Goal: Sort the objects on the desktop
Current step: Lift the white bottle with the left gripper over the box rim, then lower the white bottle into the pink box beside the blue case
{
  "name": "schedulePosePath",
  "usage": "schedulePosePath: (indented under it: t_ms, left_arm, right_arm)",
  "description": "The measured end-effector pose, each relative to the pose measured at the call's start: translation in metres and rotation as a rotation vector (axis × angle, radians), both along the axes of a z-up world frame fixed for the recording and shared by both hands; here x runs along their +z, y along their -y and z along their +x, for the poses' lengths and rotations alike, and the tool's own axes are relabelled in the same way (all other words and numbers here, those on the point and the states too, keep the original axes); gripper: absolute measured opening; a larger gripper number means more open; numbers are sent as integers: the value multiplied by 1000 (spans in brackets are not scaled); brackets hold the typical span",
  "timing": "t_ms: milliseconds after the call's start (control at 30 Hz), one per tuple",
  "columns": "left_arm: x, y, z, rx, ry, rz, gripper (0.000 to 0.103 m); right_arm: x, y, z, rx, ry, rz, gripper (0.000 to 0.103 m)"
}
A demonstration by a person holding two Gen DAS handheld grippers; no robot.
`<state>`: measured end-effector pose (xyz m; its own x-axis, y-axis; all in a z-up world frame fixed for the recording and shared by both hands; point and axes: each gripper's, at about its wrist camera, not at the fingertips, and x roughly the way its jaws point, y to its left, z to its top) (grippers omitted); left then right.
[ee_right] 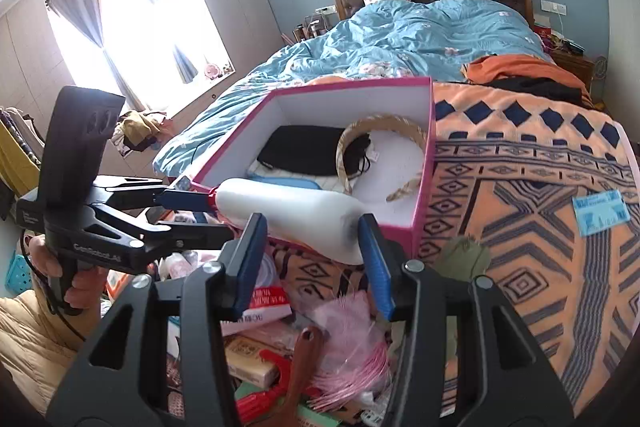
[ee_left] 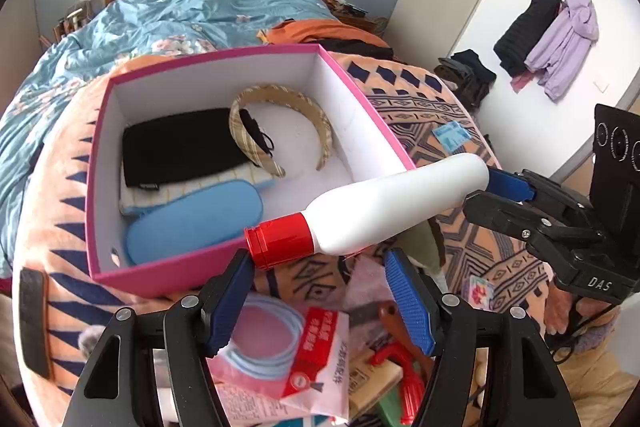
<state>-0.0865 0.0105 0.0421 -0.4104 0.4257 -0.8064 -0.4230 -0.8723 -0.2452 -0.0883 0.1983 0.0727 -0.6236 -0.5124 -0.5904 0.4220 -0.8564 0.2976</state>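
Your right claw grips the base end of the white plastic bottle with a red screw cap, its blue pads pressed against the bottle's sides. Your left claw stands released, the red cap just beside its left finger. The bottle hangs level over the near rim of the pink cardboard box on the bed's patterned orange blanket. Inside the box lie a beige plaid headband and a blue oval case.

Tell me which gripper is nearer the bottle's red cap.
Left. The left gripper has a fingertip beside the cap; the right gripper clamps the bottle at its opposite end.
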Motion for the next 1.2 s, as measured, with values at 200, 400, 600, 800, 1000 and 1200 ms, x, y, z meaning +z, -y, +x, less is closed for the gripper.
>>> schedulePosePath:
  t_ms: [200,400,600,800,1000,1200]
  left_arm:
    - [-3,1,-22,13,38,1,68]
    - [-8,1,-36,24,60,-13,68]
    - [-13,0,-48,34,82,-28,68]
    - [-23,-1,-57,41,121,-30,68]
    - [-35,-2,-67,31,179,-31,68]
    - [-43,0,-77,25,243,-19,69]
  right_arm:
    - [5,-1,-17,2,5,-2,50]
    - [-3,-2,-39,0,45,-10,50]
    - [-11,-1,-53,-3,78,-11,50]
    - [-18,1,-63,-2,116,-4,50]
    - [-27,0,-73,-8,167,5,50]
    - [-32,3,-81,-11,212,37,50]
